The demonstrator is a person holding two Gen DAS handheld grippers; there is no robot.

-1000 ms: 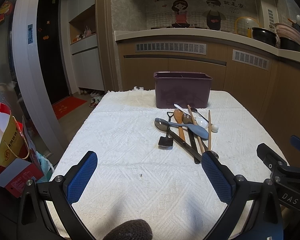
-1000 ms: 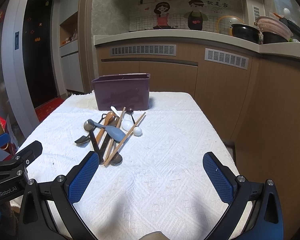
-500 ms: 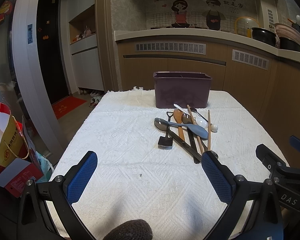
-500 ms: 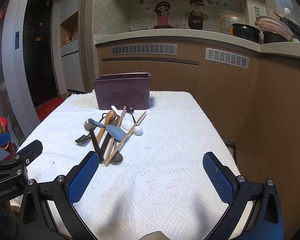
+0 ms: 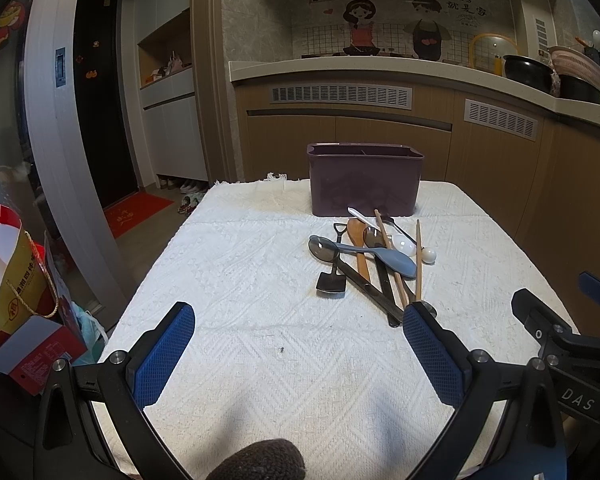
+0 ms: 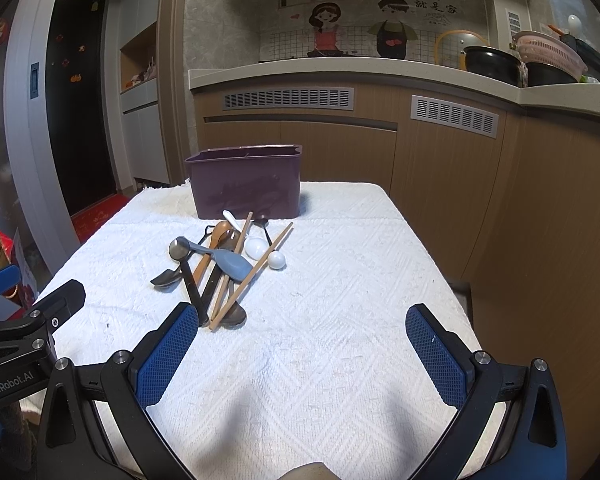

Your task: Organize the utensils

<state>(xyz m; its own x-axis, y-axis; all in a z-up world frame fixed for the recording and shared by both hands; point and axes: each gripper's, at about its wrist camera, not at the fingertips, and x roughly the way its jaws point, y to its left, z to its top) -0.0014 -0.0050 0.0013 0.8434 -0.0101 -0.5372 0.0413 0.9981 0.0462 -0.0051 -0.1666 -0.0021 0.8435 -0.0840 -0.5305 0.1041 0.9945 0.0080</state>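
Reading "DAS" on right gripper [image 5: 560, 344], "GenRobot.AI" left.

Purple caddy [image 5: 365, 184] interior hidden.

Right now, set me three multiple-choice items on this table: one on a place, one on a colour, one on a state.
1. Where does the pile of utensils lie?
A. Inside the bin
B. On the white cloth in front of the bin
C. On the kitchen counter

2. What colour is the bin?
A. Dark purple
B. Yellow
C. Green

3. How do the left gripper and right gripper stand?
A. Both shut on chopsticks
B. Left shut on a spoon, right open
C. Both open and holding nothing

Answers:
1 B: the utensils lie crossed over one another on the cloth, on the near side of the bin.
2 A: its walls are dark purple in both views.
3 C: each pair of blue pads stands wide apart with only cloth between them.
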